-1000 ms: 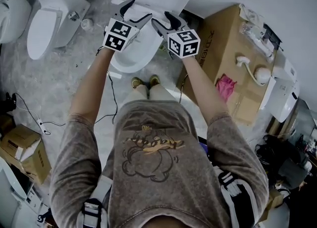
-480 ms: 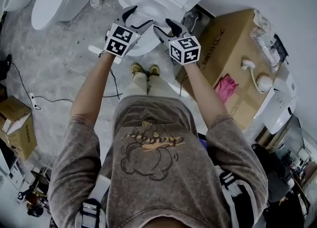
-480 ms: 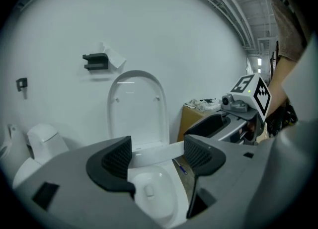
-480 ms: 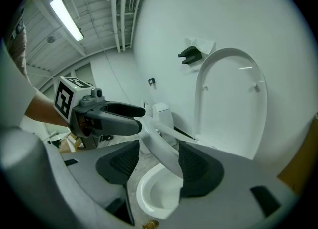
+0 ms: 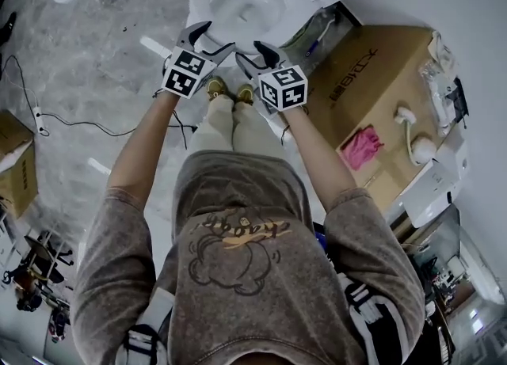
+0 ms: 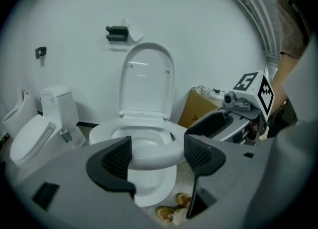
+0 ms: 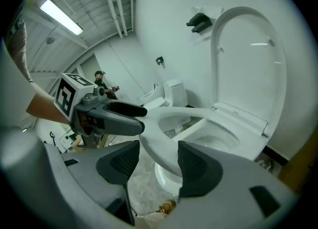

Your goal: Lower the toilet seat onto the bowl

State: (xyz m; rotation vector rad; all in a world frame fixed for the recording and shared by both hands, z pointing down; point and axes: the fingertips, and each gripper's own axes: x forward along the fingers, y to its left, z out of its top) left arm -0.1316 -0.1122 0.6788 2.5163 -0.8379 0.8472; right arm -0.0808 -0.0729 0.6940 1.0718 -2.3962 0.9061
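Note:
A white toilet stands against the wall with its lid upright. The toilet seat slants a little above the bowl. My right gripper is at the seat's front right, and the rim fills the gap between its jaws. My left gripper is open at the front left, with the rim running across behind its spread pads. In the head view, the left gripper and right gripper sit side by side at the seat's front edge.
A large cardboard box with a pink rag stands right of the toilet. A second toilet is to the left. A cable runs over the floor by a small box. The person's shoes are just before the bowl.
Both grippers have drawn back from the upright lid toward the person's feet, staying together at the seat's front. The toilet has slid toward the top of the head view.

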